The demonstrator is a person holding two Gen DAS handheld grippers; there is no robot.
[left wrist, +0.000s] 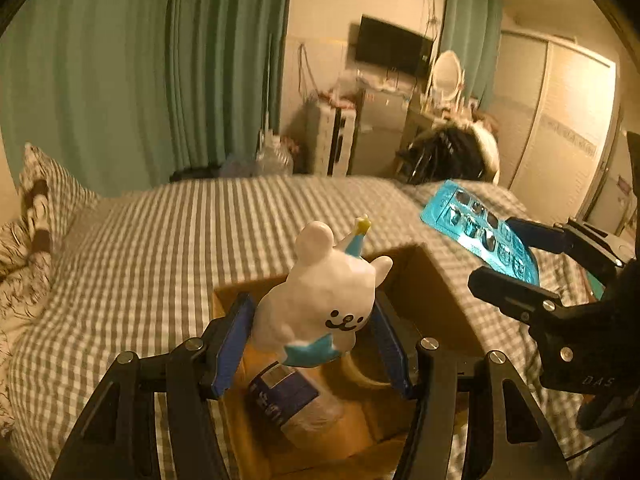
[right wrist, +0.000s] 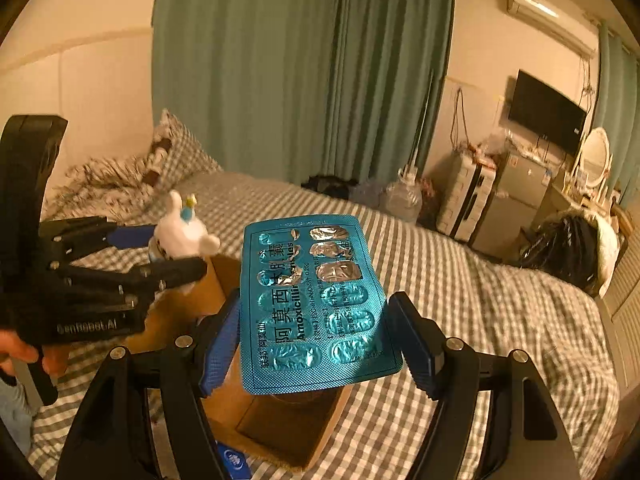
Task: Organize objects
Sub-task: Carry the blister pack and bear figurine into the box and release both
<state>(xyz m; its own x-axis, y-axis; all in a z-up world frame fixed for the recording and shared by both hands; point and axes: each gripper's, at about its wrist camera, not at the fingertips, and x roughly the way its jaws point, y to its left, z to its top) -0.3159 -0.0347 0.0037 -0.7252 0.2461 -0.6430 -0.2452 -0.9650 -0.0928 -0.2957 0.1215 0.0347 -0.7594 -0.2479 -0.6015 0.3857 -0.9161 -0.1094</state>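
Observation:
A white toy animal (left wrist: 320, 300) with a blue party hat is gripped between the blue pads of my left gripper (left wrist: 312, 312), which is shut on it above an open cardboard box (left wrist: 424, 284). The box stands on the checked bed and holds a bottle with a dark blue label (left wrist: 288, 400) and a tape roll (left wrist: 364, 368). My right gripper (right wrist: 318, 304) is shut on a blue blister pack (right wrist: 312, 300) of capsules, pinched by its side edges and held over the box (right wrist: 280, 432). Each view shows the other gripper: the right (left wrist: 500, 252) and the left (right wrist: 176, 252) with the toy (right wrist: 180, 232).
The grey-and-white checked bed (left wrist: 160, 248) fills the foreground, with a pillow (left wrist: 52, 184) and a rumpled blanket at its head. Green curtains (left wrist: 200, 60) hang behind. A black bag (right wrist: 568, 248) sits past the bed's far edge, near a fridge and dresser. A hand (right wrist: 24, 352) holds the left gripper.

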